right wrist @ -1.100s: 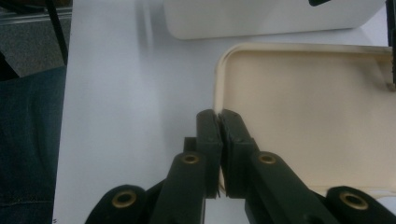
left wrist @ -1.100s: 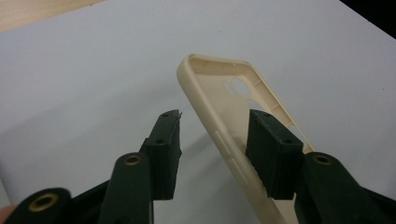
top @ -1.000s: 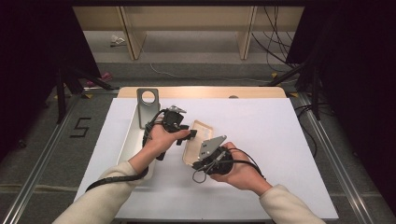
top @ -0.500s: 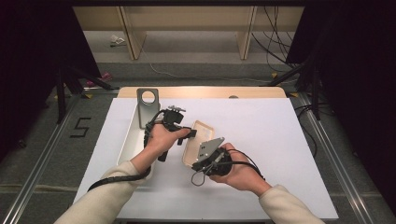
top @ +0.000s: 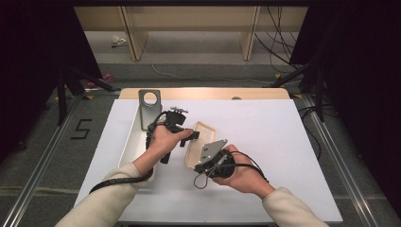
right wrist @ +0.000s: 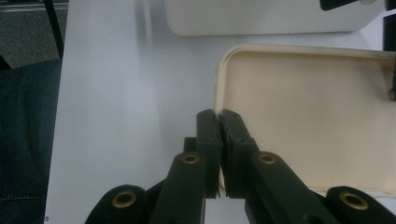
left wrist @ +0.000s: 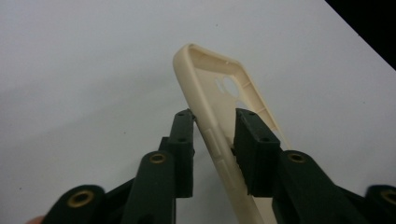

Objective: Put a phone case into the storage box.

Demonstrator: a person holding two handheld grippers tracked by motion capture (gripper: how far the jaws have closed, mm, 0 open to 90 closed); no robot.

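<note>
Two grippers are held over the white table [top: 283,142], both on one cream phone case [top: 201,142], which is kept just above the table's middle, between the two hands.

L gripper [left wrist: 215,135]: in the left gripper view the case [left wrist: 219,93] is seen edge-on, its side wall standing between the two black jaws. The jaws have just been closing around that wall; the right-hand pad is seen against the case's inner face, the left-hand pad at the outer face near the button ridges, w/ a sliver of gap that can't be judged for certain. Taken as clamped on the wall. In the high view this gripper [top: 189,137] is seen at the case's left edge, approx. mid-length.

R gripper [right wrist: 219,123]: its jaws are seen pressed together, and the case's rim [right wrist: 224,84] is pinched at the near corner between the tips. The case's hollow inside is seen facing the camera. In the high view the gripper [top: 213,158] is seen at the case's near end.

A long white tray [top: 135,137] is seen just left of the L hand, w/ a grey metal plate w/ a round hole [top: 149,101] at its far end.
</note>
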